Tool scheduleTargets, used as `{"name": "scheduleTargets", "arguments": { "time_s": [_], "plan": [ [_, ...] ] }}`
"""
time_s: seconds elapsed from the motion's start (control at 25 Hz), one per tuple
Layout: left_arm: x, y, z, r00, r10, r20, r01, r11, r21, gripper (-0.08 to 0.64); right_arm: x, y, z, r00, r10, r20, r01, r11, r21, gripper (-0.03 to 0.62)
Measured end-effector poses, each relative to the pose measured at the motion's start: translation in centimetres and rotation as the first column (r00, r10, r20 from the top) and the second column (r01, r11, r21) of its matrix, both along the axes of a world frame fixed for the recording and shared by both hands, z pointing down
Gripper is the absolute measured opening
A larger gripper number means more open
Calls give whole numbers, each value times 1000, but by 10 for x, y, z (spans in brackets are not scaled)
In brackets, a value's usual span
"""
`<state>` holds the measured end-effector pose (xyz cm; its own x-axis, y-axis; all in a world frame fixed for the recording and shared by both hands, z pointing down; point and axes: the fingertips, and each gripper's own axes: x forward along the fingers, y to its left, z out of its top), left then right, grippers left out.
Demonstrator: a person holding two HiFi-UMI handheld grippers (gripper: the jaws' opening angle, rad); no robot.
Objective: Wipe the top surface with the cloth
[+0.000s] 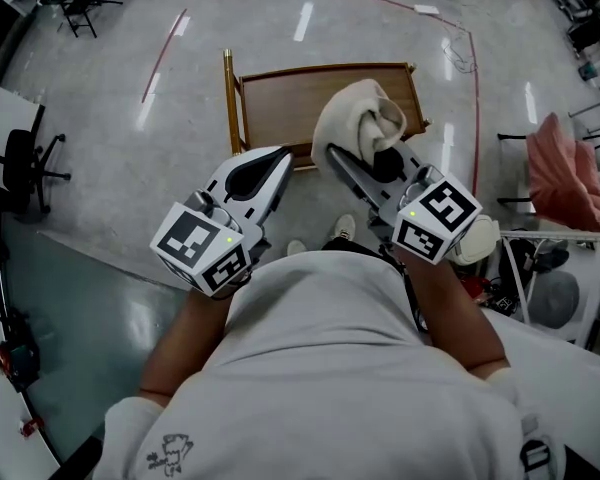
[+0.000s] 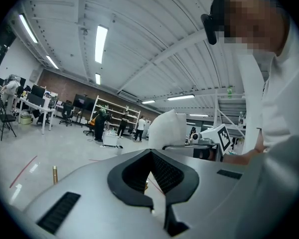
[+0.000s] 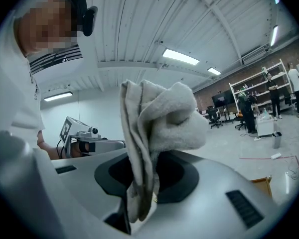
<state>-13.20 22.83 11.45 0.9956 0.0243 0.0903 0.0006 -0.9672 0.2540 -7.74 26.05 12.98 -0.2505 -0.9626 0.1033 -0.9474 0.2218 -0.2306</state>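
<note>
A cream cloth (image 1: 360,118) hangs bunched from my right gripper (image 1: 368,160), which is shut on it and held up above the near edge of a wooden tray-top cart (image 1: 290,103) with brass rails. In the right gripper view the cloth (image 3: 159,123) stands up out of the closed jaws (image 3: 145,176) and hides their tips. My left gripper (image 1: 280,154) is raised beside it, a little left, shut with nothing in it; its jaw tips meet (image 2: 150,152). The left gripper view also catches the cloth (image 2: 167,128) and the right gripper's marker cube (image 2: 222,136).
A black office chair (image 1: 25,163) stands to the left, a folding chair (image 1: 80,3) at the far left back. A pink fabric (image 1: 570,173) drapes a frame on the right. A glass-topped table (image 1: 80,318) lies at my lower left. Red cable (image 1: 450,28) runs over the floor.
</note>
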Motion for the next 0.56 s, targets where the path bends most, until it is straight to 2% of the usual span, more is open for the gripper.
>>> {"name": "scheduleTargets", "arguments": {
  "time_s": [0.28,0.56],
  "plan": [
    [-10,-6,-2,1000,18,-9,-18,1000,-18,7,-12,-4,-9,1000,17,-14,-17,1000,1,100],
    [-12,-14,0,999,32,-21,-33,999,-25,7,-5,-5,-12,998,59,-13,-59,998,9,100]
  ]
}}
